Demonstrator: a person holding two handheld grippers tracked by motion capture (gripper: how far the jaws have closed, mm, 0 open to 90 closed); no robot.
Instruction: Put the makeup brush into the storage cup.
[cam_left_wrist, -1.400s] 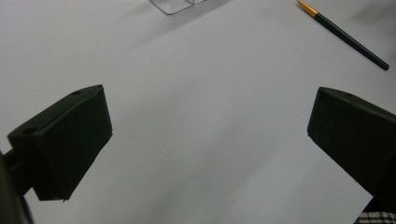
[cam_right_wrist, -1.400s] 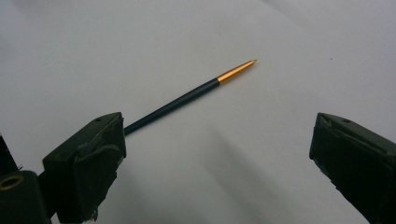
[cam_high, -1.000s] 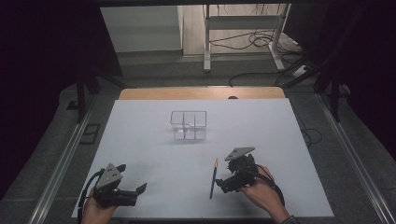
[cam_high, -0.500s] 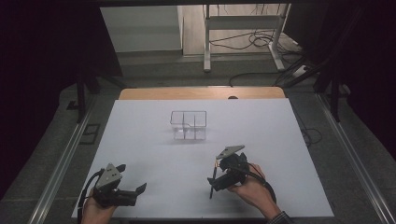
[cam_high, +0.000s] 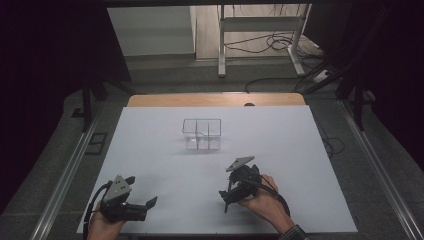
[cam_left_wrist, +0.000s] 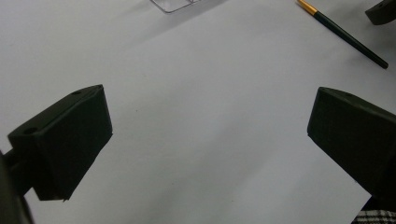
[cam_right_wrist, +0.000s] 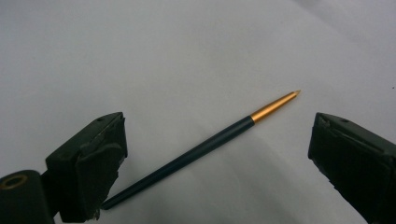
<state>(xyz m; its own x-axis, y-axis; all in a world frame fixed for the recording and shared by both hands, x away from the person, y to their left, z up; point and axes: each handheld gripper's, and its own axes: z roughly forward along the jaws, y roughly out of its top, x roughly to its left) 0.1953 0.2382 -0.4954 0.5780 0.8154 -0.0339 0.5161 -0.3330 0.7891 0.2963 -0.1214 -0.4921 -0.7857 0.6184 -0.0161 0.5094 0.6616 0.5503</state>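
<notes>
**Right tool spread over pen, left tool idle**

Right tool (cam_high: 226, 196) low over white tabletop (cam_high: 280, 135), near front edge, right of centre. Jaws wide apart, just been closing a little, nothing gripped. Between them in right gripper view: dark pen (cam_right_wrist: 196, 151) with gold tip, lying flat on tabletop, slanted, gold tip pointing up-right, blunt end just beside the left-hand jaw; contact there not clear. Pads not pressing on pen. In high view pen mostly hidden under the tool, a thin dark sliver below it.

Left tool (cam_high: 145, 205) at front left, held by hand (cam_high: 102, 222), jaws pointing right across tabletop. Wide open, empty; bare white tabletop between jaws in left gripper view. Same pen at upper right of that view, well apart from left tool.

Clear plastic divided box (cam_high: 201, 134) standing mid-tabletop, beyond both tools, well apart from pen. Compartments look empty, hard to tell.
</notes>
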